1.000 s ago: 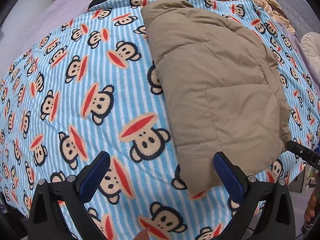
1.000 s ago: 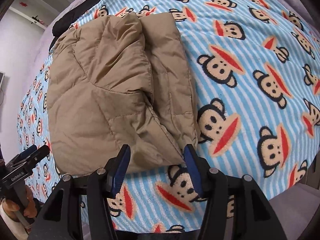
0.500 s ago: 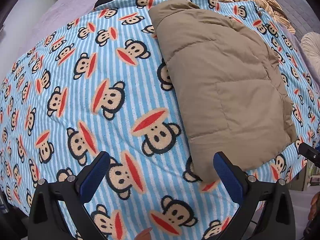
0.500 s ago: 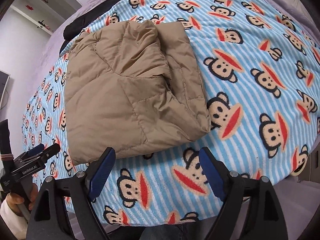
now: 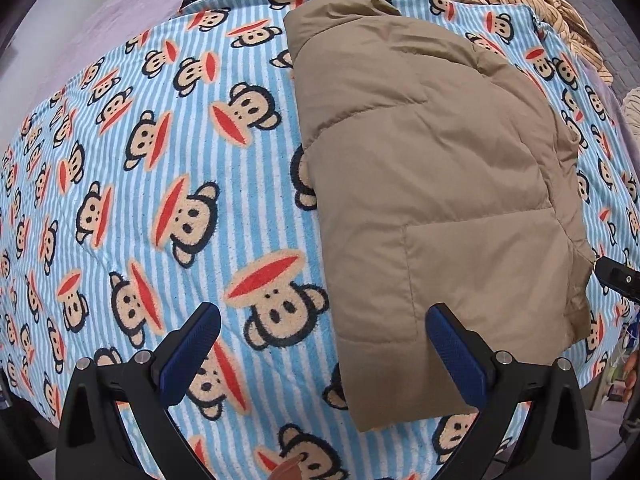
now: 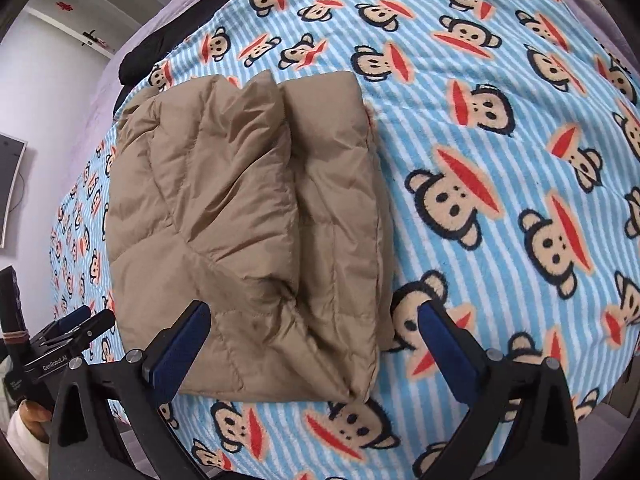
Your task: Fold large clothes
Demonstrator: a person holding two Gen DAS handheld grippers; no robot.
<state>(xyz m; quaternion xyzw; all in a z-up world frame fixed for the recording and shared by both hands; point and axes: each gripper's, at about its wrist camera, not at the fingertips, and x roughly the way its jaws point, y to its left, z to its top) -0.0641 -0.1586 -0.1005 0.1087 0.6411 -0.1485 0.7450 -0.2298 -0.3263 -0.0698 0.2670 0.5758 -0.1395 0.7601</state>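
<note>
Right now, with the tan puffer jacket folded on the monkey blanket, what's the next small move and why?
Probably lift both grippers clear. The tan puffer jacket lies folded in a compact stack on the monkey blanket; the right gripper is opening with no cloth pinched, and the left gripper is open and empty, so nothing seems left to grasp.

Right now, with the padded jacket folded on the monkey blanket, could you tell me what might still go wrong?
1. The tan jacket is puffy; its top layer bulges along the middle crease, so the fold may spring open.
2. Its near edge lies close to the blanket edge at the bedside, so a nudge might slide it off.
3. The right tool is opening with nothing between its pads, just above the jacket's corner, and the left tool hangs open over its edge; either could snag fabric.
</note>
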